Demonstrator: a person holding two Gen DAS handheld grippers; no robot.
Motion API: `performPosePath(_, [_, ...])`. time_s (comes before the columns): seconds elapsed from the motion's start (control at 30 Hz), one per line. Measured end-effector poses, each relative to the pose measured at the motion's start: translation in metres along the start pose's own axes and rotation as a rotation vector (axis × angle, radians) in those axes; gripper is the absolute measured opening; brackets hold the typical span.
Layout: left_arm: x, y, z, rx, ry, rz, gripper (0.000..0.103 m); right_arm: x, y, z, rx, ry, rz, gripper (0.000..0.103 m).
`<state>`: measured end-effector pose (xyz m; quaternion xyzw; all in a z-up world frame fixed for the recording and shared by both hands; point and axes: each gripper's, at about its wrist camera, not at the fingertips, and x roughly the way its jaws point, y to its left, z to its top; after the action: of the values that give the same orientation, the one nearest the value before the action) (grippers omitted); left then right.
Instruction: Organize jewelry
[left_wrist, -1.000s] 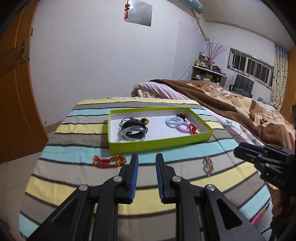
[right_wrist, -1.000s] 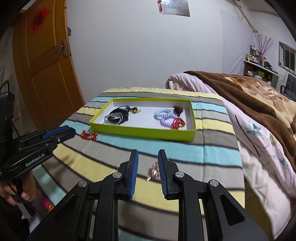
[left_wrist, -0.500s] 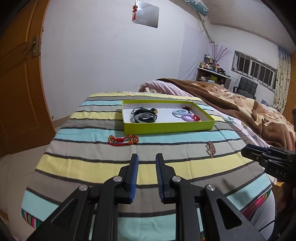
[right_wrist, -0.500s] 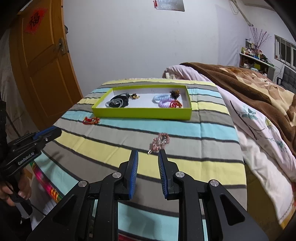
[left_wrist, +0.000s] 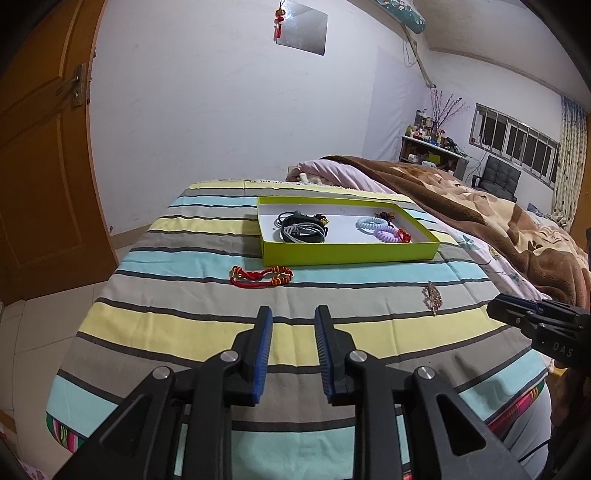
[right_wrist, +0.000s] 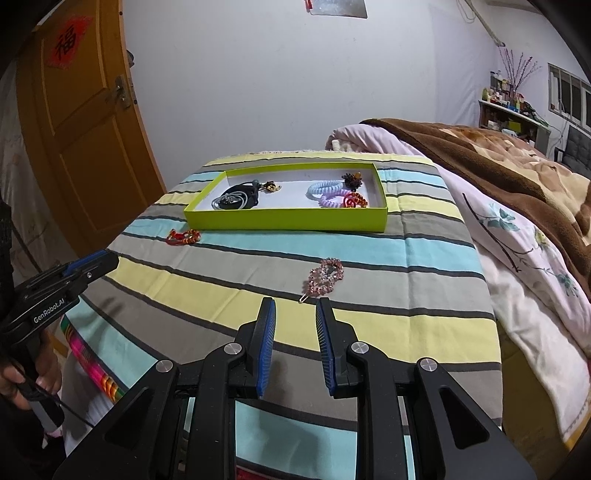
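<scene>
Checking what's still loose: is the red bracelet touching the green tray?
Apart. The left wrist view shows a band of striped cloth between the red bracelet and the front wall of the green tray.

Orange door (right_wrist: 85, 140) left; brown blanket (left_wrist: 480, 206) right; mirror (left_wrist: 301, 26) on wall.

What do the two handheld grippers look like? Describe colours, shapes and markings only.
Both are matte black. The left gripper and right gripper each have two flat fingers lined with ribbed blue pads, angular triangular cut-out arms and silver round pivot bolts. Seen side-on, the left gripper's body reads "GenRobot.AI" in white with a blue top strip, and a thin black cable trails below; the right one shows "DAS".
</scene>
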<state>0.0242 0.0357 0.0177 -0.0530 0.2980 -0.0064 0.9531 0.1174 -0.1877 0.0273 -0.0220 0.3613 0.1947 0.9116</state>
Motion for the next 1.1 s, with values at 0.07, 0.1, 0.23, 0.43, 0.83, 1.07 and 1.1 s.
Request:
performPosePath(0.07, [0.003, 0.001, 0.001, 0.002, 0.002, 0.0, 0.025, 0.003, -0.001, 0.001, 0.002, 0.002, -0.003, 0.023])
performPosePath(0.1, [0.004, 0.001, 0.002, 0.004, 0.003, 0.001, 0.025, 0.004, -0.001, 0.001, 0.004, 0.005, -0.003, 0.023])
performPosePath(0.23, [0.011, 0.004, 0.005, 0.01, 0.008, 0.004, 0.025, 0.013, -0.004, 0.004, 0.014, 0.014, -0.006, 0.023])
performPosePath(0.43, [0.026, 0.011, 0.013, 0.03, 0.016, 0.006, 0.027, 0.027, -0.007, 0.009, 0.039, 0.021, -0.015, 0.024])
performPosePath(0.83, [0.061, 0.025, 0.03, 0.052, 0.045, -0.01, 0.038, 0.061, -0.016, 0.017, 0.099, 0.072, -0.021, 0.044])
performPosePath(1.07, [0.085, 0.03, 0.039, 0.059, 0.092, -0.044, 0.041, 0.08, -0.017, 0.02, 0.109, 0.12, -0.032, 0.044])
performPosePath(1.1, [0.088, 0.031, 0.04, 0.06, 0.1, -0.052, 0.041, 0.081, -0.017, 0.02, 0.109, 0.123, -0.032, 0.044])
